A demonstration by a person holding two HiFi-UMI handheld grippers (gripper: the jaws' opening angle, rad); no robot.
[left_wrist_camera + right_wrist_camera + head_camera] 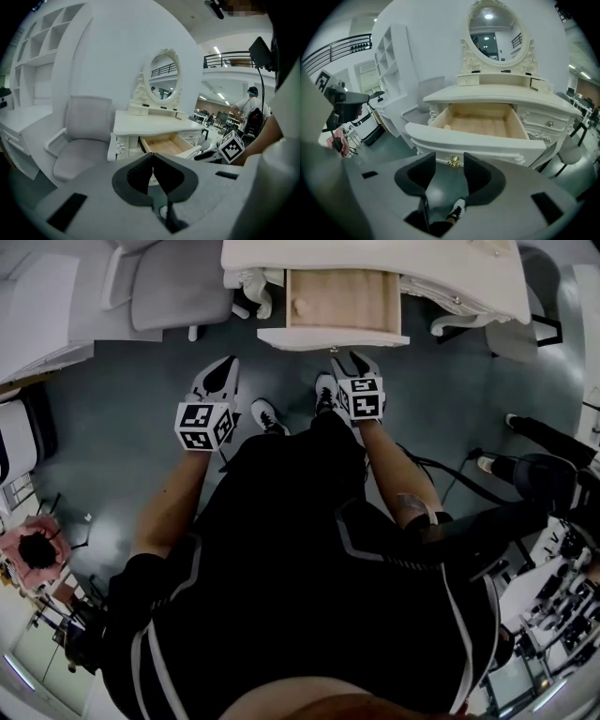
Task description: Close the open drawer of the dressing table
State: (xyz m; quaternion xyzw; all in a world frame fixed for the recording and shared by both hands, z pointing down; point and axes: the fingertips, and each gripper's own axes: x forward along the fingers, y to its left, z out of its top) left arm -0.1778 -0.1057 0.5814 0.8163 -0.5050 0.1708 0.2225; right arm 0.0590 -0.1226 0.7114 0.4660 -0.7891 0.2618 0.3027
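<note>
I stood facing a white dressing table (pixel 375 259) with an oval mirror (pixel 496 28) on top, holding a gripper in each hand above the dark floor (pixel 122 381). The table's middle drawer (pixel 337 301) was pulled out toward me, its pale wooden inside bare except for one small light object (pixel 300 306) near the left wall. My right gripper (pixel 354 362) pointed at the drawer's white front panel (pixel 473 140) and sat just short of it, its jaws spread wide and grasping nothing. In the right gripper view a small brass knob (pixel 453 162) on that panel showed in the gap between the jaws, beyond their tips. My left gripper (pixel 223 367) hung to the left of the drawer, apart from it, its jaws pressed together and empty. A grey padded chair (pixel 178 292) stood to the left of the table.
</note>
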